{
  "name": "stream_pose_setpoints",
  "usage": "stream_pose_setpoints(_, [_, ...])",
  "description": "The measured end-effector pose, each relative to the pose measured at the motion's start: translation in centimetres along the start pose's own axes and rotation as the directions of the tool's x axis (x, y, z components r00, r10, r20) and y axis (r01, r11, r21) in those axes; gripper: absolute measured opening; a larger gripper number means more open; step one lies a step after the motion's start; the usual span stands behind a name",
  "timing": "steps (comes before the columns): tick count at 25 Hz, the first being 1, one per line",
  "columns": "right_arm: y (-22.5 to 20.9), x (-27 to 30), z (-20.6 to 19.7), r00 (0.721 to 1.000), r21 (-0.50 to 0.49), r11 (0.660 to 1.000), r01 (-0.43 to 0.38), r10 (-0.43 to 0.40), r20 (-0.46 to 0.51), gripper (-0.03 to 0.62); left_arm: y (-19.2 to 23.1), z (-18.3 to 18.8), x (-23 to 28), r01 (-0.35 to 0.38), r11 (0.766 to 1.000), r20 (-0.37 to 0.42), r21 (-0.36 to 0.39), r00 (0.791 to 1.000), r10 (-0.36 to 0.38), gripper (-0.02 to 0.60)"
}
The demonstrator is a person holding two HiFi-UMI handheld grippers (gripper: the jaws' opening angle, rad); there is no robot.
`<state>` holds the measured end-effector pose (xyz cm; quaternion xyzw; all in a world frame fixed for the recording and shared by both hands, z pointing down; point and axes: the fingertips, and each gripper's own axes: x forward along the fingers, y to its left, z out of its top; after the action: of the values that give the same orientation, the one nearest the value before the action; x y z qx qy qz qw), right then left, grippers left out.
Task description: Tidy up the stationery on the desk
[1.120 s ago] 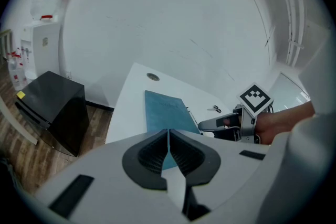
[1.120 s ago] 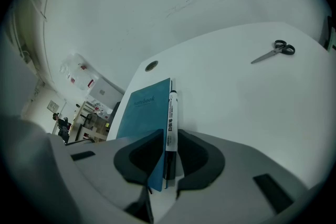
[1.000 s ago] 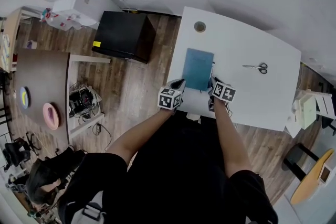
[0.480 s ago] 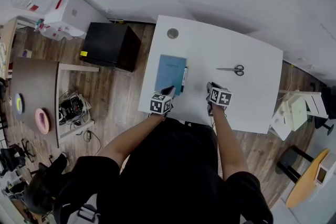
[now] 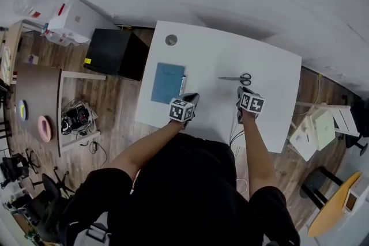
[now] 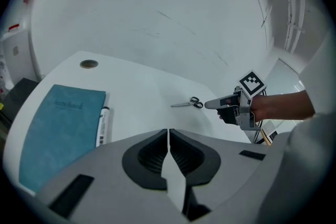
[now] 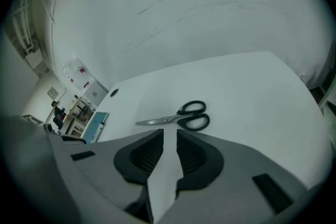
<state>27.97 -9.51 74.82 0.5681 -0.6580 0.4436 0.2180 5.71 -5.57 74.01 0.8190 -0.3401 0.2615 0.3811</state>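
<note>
A teal notebook (image 5: 168, 82) lies flat on the left part of the white desk (image 5: 271, 118), with a white marker (image 5: 183, 85) along its right edge. Black-handled scissors (image 5: 236, 78) lie closed further right. My left gripper (image 5: 193, 98) hovers just right of the marker, jaws shut with nothing in them; its own view shows the notebook (image 6: 58, 134), the marker (image 6: 102, 126) and the scissors (image 6: 187, 104) ahead. My right gripper (image 5: 241, 91) stands just in front of the scissors (image 7: 178, 118), jaws a narrow gap apart and empty.
A round cable hole (image 5: 171, 40) sits at the desk's far left corner. A black cabinet (image 5: 115, 53) stands on the floor left of the desk. White boxes (image 5: 317, 127) are beyond the desk's right edge. A wall runs behind the desk.
Both grippers have moved right across the desk, away from the notebook. The right one now stands close to the scissors. Neither pair of jaws has changed.
</note>
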Motion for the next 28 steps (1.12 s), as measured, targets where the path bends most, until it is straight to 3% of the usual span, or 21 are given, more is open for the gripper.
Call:
stream_pose_setpoints(7, [-4.1,0.6,3.0,1.000,-0.093,0.996,-0.019,0.019,-0.008,0.080,-2.1,1.7,5.7,-0.011,1.000,-0.033,0.015,0.999,0.011,0.023])
stream_pose_setpoints(11, [-5.3,1.5,3.7,0.999,-0.173,0.985,-0.011,0.004,-0.037,0.080,-2.6,3.4,8.5,-0.016,0.997,-0.039,0.074,0.999,0.019,0.023])
stream_pose_setpoints(15, [-4.8,2.4,3.9,0.998,-0.198,0.979,-0.049,0.041,-0.047,0.080,-2.6,4.8,10.2,-0.024,0.993,-0.048,0.114,0.998,0.030,0.023])
stream_pose_setpoints(22, [-4.3,3.2,3.7,0.994,-0.174,0.982,-0.071,0.055,-0.097,0.081,-2.1,5.6,13.1,-0.045,0.996,-0.109,0.077,0.993,0.053,0.023])
stream_pose_setpoints(28, [-3.8,2.3,1.0,0.989,-0.235,0.967,-0.094,0.063,-0.137,0.080,-2.2,6.0,14.5,-0.017,0.986,-0.154,0.165,0.987,0.042,0.023])
